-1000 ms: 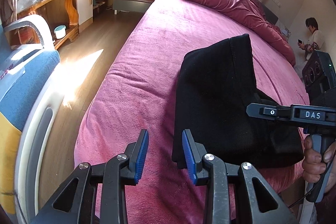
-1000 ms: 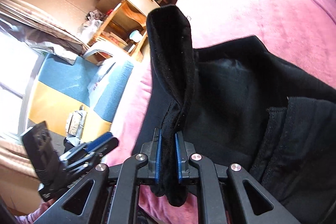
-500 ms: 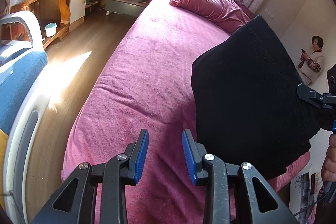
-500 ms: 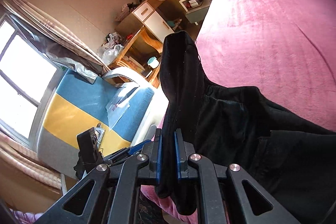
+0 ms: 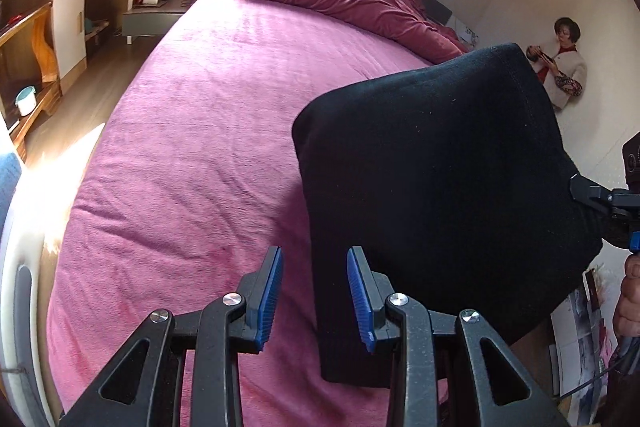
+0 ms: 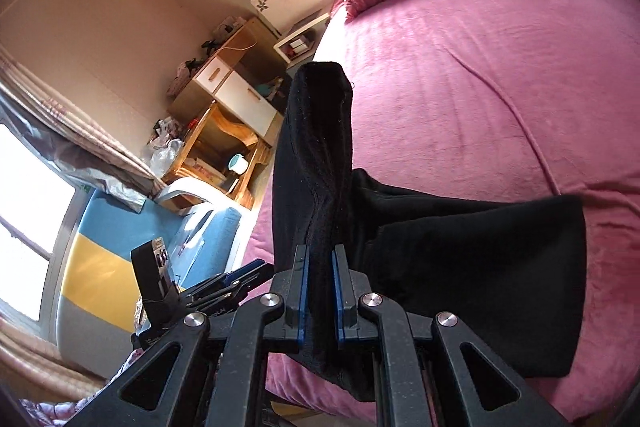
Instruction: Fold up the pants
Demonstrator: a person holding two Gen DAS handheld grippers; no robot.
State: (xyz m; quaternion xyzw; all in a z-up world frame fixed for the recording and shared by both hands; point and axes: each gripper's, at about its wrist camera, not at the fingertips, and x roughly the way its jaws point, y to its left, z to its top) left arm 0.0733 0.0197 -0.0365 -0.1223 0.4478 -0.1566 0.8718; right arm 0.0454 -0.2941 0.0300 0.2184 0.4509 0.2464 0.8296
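Step in hand: you are mid-fold, by my reading — the black knit pants (image 6: 460, 267) are already doubled into a thick bundle, and one edge of that bundle is lifted off the pink fleece bed (image 5: 208, 131) while the rest sags down to it.

Where the pants are: at the near end of the bed, on the right side in the left wrist view. The lower part lies on the cover; the raised part stands up as a broad dark panel (image 5: 432, 187) towards the right.

Right claw: your right claw (image 6: 320, 291) is pinched tight on a gathered ridge of the black cloth. The blue pads press it from both sides with no gap showing, and a tongue of fabric rises above them.

Left claw: your left claw (image 5: 314, 295) stands wide apart and holds nothing. It hovers over the bed cover just left of the pants' near corner; the right-hand pad (image 5: 358, 301) is close beside the cloth, but I cannot tell whether it touches.

Next move, as I judge it: carry the lifted edge across and lay it flat over the part on the bed — and bring your free left claw to the near corner to pin or square it, so the stack does not slide.

Watch for: the soft knit slumping unevenly as you set it down.
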